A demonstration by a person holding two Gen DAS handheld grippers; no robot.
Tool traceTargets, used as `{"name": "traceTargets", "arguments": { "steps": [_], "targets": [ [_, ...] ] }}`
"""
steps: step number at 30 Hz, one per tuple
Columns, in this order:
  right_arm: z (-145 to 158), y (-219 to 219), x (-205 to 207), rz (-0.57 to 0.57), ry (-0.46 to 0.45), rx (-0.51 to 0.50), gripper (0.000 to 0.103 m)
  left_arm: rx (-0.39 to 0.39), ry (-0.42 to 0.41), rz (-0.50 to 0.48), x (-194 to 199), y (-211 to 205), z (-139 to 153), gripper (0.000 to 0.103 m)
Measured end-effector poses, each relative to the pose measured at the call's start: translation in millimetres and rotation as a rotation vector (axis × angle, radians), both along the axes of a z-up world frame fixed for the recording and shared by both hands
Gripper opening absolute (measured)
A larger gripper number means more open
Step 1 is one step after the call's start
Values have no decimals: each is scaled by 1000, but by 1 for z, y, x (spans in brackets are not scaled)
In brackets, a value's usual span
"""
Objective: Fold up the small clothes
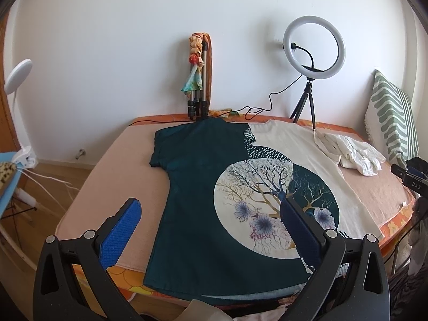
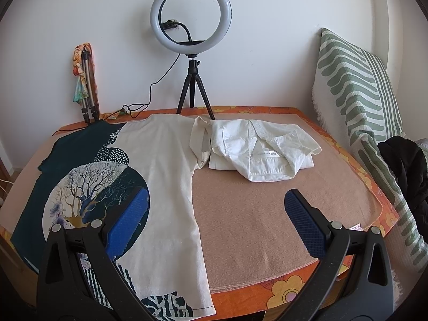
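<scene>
The left claw [image 1: 210, 208] hangs above the near edge of the bed with its blue-padded fingers spread wide and nothing between them. Beneath it lies the T-shirt [image 1: 203, 187], flat and face up, dark teal on one half and cream on the other, with a round tree-and-flower print [image 1: 267, 208] in the middle; its hem reaches the bed edge at 6 o'clock and its neck points to 12 o'clock.

The right claw [image 2: 216, 203] is likewise spread and holds nothing, hovering over the T-shirt's cream side [image 2: 165, 160] and the bare pink blanket [image 2: 267, 214] to its right. At 12 o'clock from this claw sits a folded white garment [image 2: 262, 155], touching the T-shirt's cream sleeve [image 2: 200, 139].

Farther back, at 12 o'clock, a ring light [image 2: 190, 12] stands on a small black tripod by the wall. A folded tripod draped with a colourful scarf [image 2: 85, 80] leans at 10 o'clock, and a green-striped pillow [image 2: 355, 85] rests at 2 o'clock.
</scene>
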State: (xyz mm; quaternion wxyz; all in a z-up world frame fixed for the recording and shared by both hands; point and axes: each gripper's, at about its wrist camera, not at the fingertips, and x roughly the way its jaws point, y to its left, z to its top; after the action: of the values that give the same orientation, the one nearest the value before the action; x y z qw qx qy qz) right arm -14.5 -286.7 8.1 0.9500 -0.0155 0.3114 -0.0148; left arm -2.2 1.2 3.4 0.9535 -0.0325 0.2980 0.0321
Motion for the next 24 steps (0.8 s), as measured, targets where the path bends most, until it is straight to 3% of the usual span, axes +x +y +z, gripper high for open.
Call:
{"name": "traceTargets", "arguments": {
  "steps": [24],
  "targets": [
    [0,1,1,0,2,4,103,5,-21,6,-3,0,4,103]
  ]
}}
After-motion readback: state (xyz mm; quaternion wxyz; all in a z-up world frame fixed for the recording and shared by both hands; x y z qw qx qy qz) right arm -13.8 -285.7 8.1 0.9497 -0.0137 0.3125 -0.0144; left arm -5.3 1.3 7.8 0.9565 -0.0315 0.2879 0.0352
